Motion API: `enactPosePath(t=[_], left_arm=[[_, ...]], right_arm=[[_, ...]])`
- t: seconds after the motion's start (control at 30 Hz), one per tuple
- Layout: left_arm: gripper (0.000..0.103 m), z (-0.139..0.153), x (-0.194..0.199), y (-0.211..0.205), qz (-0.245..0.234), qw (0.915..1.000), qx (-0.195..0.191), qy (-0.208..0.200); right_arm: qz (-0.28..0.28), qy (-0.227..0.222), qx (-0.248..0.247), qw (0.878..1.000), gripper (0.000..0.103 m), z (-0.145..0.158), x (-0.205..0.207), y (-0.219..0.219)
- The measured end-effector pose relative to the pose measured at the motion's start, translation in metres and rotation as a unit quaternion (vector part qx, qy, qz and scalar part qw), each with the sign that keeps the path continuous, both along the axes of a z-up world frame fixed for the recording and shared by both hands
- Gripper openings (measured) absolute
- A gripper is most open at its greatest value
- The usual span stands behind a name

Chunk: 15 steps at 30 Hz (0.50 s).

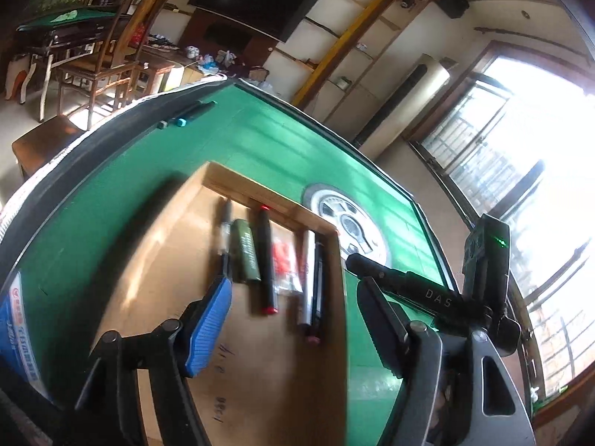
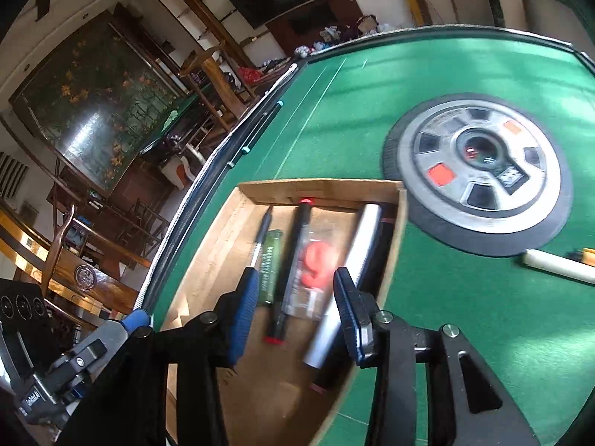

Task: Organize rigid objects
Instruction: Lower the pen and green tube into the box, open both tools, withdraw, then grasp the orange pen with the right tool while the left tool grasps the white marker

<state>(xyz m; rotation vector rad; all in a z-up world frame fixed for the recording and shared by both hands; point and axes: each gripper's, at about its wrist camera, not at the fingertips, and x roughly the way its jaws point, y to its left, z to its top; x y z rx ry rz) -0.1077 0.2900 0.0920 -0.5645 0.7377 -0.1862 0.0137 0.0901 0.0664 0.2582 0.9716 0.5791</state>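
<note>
A shallow cardboard box (image 1: 267,371) (image 2: 238,245) lies on the green felt table (image 1: 260,137) (image 2: 465,316). In it lie a black pen (image 1: 225,230) (image 2: 262,230), a green tube (image 1: 244,256) (image 2: 269,264), a black marker with red ends (image 1: 266,260) (image 2: 293,260), a clear packet with a red shape (image 1: 284,264) (image 2: 316,267), a silver pen (image 1: 307,275) (image 2: 353,260) and a dark pen (image 1: 318,282). My left gripper (image 1: 293,319) is open and empty above the box. My right gripper (image 2: 295,304) is open and empty above the items; it also shows in the left wrist view (image 1: 427,290).
A round control hub (image 2: 479,171) (image 1: 346,223) sits in the table's middle. Two dark markers with teal caps (image 1: 189,113) (image 2: 256,130) lie by the far edge. A cream stick (image 2: 557,264) lies right of the box. Chairs and furniture stand beyond.
</note>
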Motion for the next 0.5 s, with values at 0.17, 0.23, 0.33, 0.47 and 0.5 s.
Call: enactPosePath(t=[0.17, 0.23, 0.33, 0.47, 0.5], left_arm=[[0.075, 0.001, -0.009, -0.055, -0.059, 0.9982, -0.006, -0.010], [0.075, -0.003, -0.008, -0.076, -0.074, 0.9972, 0.000, -0.004], [0.075, -0.011, -0.007, -0.103, -0.094, 0.9954, 0.004, 0.015], [0.075, -0.012, -0.016, -0.129, -0.107, 0.9936, 0.025, 0.026], [0.075, -0.011, -0.019, -0.132, -0.108, 0.9934, 0.030, 0.026]], right_arm=[[-0.096, -0.030, -0.043, 0.994, 0.045, 0.000, -0.013, -0.111], [-0.132, -0.029, -0.063, 0.989, 0.045, -0.002, -0.010, -0.147], [-0.139, -0.024, -0.093, 0.986, 0.045, -0.005, 0.008, -0.168], [-0.101, -0.029, -0.127, 0.986, 0.045, -0.011, 0.035, -0.158], [-0.087, -0.028, -0.141, 0.986, 0.045, -0.015, 0.041, -0.158]])
